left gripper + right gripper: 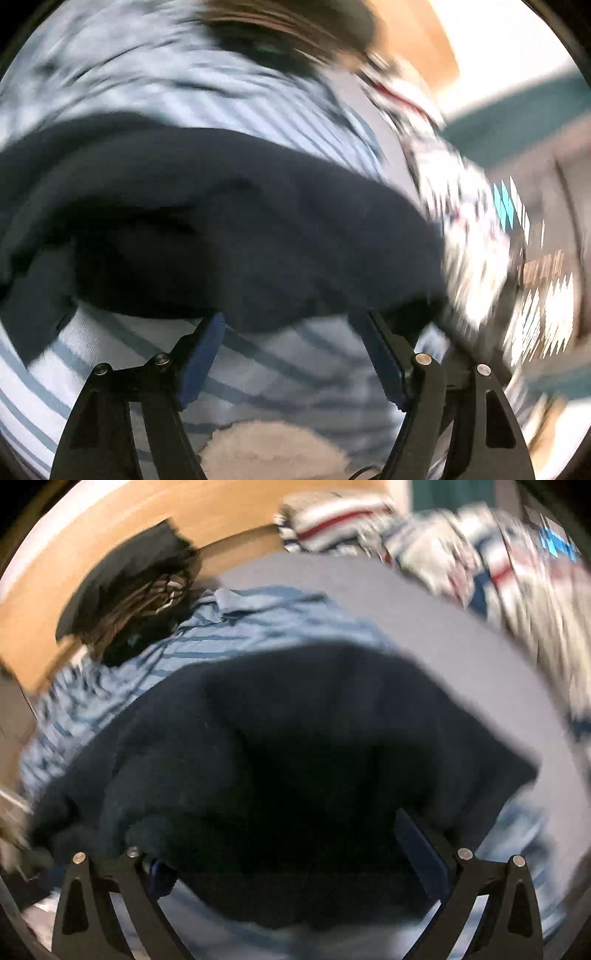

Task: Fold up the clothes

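Observation:
A dark navy garment (221,221) lies crumpled on a light blue striped shirt (258,107), which is spread over the grey surface. In the left wrist view my left gripper (295,315) stands open just short of the navy garment's near edge. Its blue pads (203,354) are bare and the striped shirt shows between them. In the right wrist view the navy garment (295,738) fills the middle and reaches in between the fingers of my right gripper (273,838). Those jaws are spread wide and do not press on the cloth, which drapes over the left fingertip. The striped shirt (258,620) shows beyond it.
A heap of white, red and navy patterned clothes (461,561) lies at the far right. A dark pile with brown stripes (133,602) sits at the far left against a wooden board (110,528). Grey surface (443,627) shows between them. A beige fuzzy cloth (266,450) lies under the left gripper.

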